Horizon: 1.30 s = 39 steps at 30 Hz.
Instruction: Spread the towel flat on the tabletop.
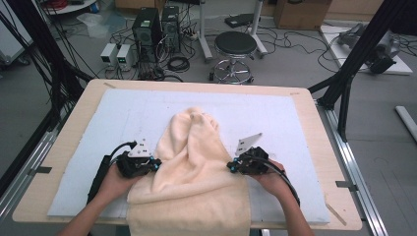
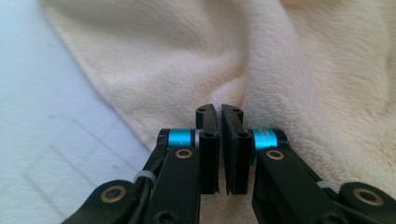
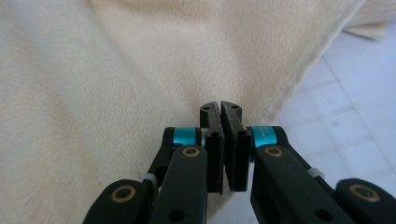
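2 pairs of jaws pressed together at a cream towel's side edges.
Left gripper and right gripper seem to pinch opposite edges, likely to spread it; it lies bunched on the white-padded surface, overhanging the near edge.

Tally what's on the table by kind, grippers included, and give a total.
Cream towel: 1
Pale blue mat: 1
Grippers: 2, left gripper and right gripper
Total: 4
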Motion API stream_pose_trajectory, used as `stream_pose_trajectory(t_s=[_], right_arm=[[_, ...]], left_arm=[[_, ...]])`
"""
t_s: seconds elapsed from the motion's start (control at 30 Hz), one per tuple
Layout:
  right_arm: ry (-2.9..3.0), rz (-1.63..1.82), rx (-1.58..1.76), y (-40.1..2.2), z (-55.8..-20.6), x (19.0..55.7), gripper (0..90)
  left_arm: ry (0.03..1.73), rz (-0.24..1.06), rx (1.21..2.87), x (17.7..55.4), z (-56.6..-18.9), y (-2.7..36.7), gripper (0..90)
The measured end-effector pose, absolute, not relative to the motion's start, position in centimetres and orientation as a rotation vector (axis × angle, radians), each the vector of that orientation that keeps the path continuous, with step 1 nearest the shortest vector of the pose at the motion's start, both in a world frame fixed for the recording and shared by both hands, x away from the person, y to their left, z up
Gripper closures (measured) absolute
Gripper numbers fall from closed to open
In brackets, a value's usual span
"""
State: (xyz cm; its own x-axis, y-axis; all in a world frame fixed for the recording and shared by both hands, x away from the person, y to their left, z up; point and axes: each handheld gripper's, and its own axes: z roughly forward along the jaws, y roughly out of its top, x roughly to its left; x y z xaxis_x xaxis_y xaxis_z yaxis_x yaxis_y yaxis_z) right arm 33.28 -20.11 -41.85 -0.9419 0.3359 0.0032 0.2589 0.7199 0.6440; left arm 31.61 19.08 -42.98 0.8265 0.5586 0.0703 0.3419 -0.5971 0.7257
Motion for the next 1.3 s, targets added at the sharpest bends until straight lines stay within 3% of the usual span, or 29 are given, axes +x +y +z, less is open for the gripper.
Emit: stream_pose_trajectory(t_s=[0.17, 0.37, 0.4, 0.43, 0.67, 1.0, 1.17, 1.3], right_arm=[[2.714, 1.061, 0.572, -23.4, -40.6, 31.5, 88.3], [2.683, 1.076, 0.684, -25.4, -41.5, 31.5, 86.9], [2.687, 1.074, 0.689, -25.2, -41.9, 31.8, 76.5], [2.663, 1.079, 0.685, -25.2, -41.9, 31.8, 72.4], [2.602, 1.276, 0.569, -25.2, -39.6, 29.8, 64.4], [2.73, 1.207, 0.482, -22.9, -41.8, 26.4, 57.0], [2.811, 1.13, 0.497, -22.1, -43.2, 26.7, 61.0], [2.806, 1.147, 0.486, -21.9, -43.8, 26.9, 78.1]], left_arm=[[0.779, 0.453, 2.159, 33.7, -42.2, 18.9, 85.5], [0.854, 0.494, 2.116, 36.1, -42.0, 17.7, 82.8], [0.851, 0.495, 2.104, 36.2, -41.9, 17.8, 77.7], [0.847, 0.491, 2.087, 36.0, -41.7, 17.9, 76.1], [0.69, 0.429, 2.097, 31.8, -39.1, 19.9, 63.9], [0.484, 0.313, 2.162, 25.5, -40.8, 20.6, 56.7], [0.371, 0.187, 2.271, 24.8, -43.0, 19.8, 55.4], [0.357, 0.137, 2.28, 25.1, -43.9, 19.5, 75.7]])
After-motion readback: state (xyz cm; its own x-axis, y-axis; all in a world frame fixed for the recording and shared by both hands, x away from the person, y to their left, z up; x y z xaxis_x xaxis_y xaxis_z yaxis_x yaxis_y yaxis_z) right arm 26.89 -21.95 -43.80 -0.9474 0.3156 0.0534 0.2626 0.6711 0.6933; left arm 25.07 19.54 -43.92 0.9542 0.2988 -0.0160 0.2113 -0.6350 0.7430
